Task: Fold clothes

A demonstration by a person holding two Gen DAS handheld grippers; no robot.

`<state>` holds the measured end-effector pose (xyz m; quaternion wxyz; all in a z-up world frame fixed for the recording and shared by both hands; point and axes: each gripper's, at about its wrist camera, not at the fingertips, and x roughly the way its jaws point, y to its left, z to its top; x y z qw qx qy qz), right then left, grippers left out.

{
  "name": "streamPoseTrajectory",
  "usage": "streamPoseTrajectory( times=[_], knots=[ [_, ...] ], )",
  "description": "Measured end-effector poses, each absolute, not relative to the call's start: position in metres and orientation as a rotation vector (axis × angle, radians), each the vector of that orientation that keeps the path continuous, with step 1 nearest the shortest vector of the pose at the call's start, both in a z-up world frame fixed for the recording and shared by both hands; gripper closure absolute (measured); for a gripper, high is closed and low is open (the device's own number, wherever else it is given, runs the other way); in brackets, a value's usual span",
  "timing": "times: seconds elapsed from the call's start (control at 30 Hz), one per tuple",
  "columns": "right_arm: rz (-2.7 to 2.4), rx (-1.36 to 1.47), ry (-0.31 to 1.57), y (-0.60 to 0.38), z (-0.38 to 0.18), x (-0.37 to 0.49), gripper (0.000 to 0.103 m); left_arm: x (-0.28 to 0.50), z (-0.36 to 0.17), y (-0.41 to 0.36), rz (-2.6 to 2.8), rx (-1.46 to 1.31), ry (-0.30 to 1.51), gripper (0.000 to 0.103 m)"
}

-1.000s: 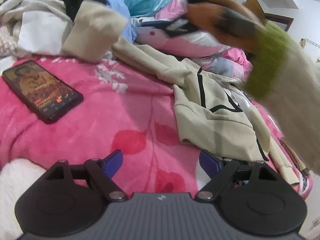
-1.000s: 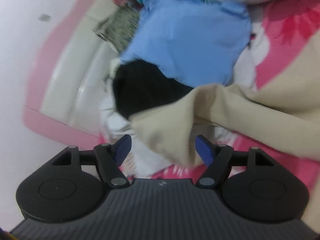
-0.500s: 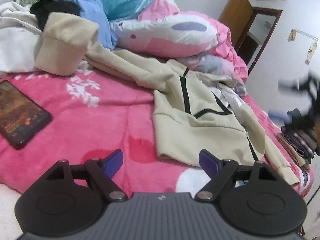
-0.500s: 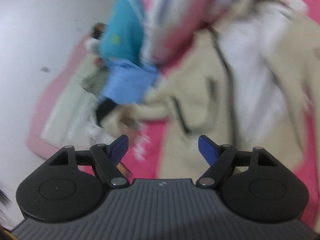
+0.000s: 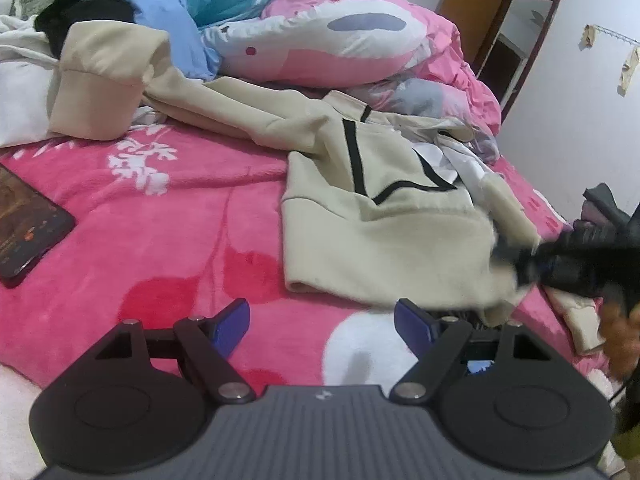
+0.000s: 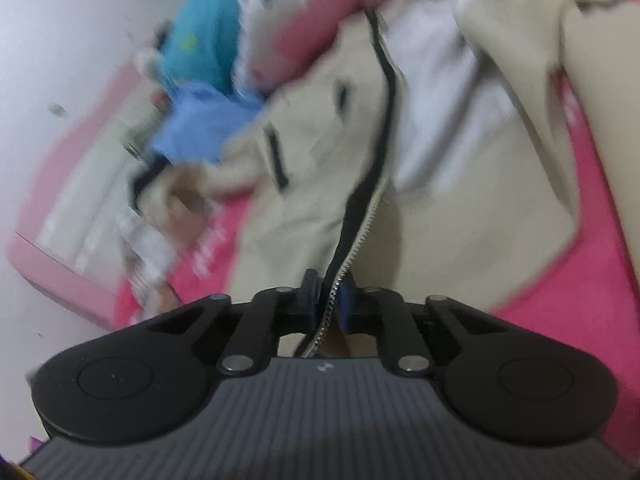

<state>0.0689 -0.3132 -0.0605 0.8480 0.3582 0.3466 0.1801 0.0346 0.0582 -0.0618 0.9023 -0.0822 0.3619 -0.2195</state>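
- Jacket (image 6: 328, 208), beige with black trim, lies crumpled on the pink blanket (image 5: 192, 216), and my right gripper (image 6: 329, 304) has just clamped down on its zipper edge (image 6: 362, 232), near the hem; the blue pads pinch the teeth and fabric between them.
- That edge is a sensible handle, I judge: a pull there should open the front panel flat before any fold starts.
- My left gripper (image 5: 322, 318) hovers over bare blanket just short of the jacket's hem, jaws spread wide and eased in only slightly, nothing between them (ready, I think, for the other corner of the hem).
- From the left wrist view, the right gripper shows as a dark blur at the jacket's right edge, so the two tools sit at either side of the garment.
- One sleeve trails up toward the pile at the head of the bed, its cuff (image 5: 96, 92) propped against the other clothes; it will need drawing in.
- Farther out: a blue garment (image 5: 168, 28) and a black one in that pile, a pink-and-white duvet (image 5: 352, 40) behind the jacket, and a phone (image 5: 28, 224) lying on the blanket well to the left, clear of my work.
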Motion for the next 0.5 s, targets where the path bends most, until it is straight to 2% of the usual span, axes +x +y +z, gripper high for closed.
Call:
streamPoseTrajectory(
  times=[0.17,0.4,0.47,0.5],
  knots=[
    [0.526,1.007,0.532,-0.332,-0.039,0.084,0.097,0.045,-0.064,0.039,-0.459,-0.138,0.747,0.023],
    [0.65,1.066,0.494,-0.307,-0.016,0.126,0.097,0.07,-0.068,0.027,-0.38,-0.179,0.715,0.024],
    [0.685,1.061,0.475,-0.299,-0.004,0.137,0.097,0.078,-0.07,0.026,-0.352,-0.187,0.716,0.034],
    [0.7,1.057,0.465,-0.295,0.003,0.142,0.097,0.082,-0.072,0.024,-0.336,-0.183,0.721,0.046]
  ],
)
